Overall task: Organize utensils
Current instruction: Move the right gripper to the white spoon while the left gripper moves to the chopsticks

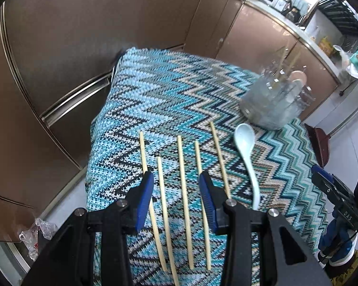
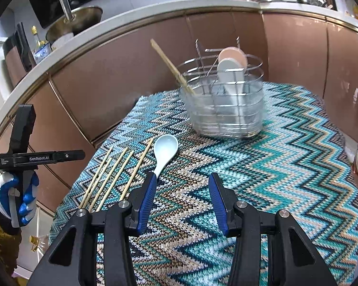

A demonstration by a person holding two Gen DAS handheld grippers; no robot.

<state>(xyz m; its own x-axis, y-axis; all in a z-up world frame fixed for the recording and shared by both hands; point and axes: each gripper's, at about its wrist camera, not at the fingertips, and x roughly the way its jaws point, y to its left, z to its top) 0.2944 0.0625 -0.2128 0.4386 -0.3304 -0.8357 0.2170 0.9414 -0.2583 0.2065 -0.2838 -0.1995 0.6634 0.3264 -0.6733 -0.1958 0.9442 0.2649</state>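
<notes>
Left wrist view: the left claw hangs with its blue pads well apart and nothing between them, low over the zigzag cloth that covers the worktop. Five chopsticks lie side by side on the cloth, running under the claw. Just right of them lies a pale blue spoon, bowl pointing away. Beyond the spoon stands the caddy, blurred here, with sticks and a pink spoon poking up from it. At the right edge the other tool shows, with the letters "DAS" on it.

Right wrist view: the right claw is spread wide too, empty, above bare cloth. The spoon lies just ahead of its left finger, the handle reaching toward that finger. The chopsticks fan out to the left of the spoon. Farther back the wire-and-clear caddy stands on the cloth: chopsticks lean out of its left compartment, while a pink spoon and a pale spoon stand in the middle one. At the left a blue-and-white gloved hand holds the left tool, which reads "GenRobot.AI".
</notes>
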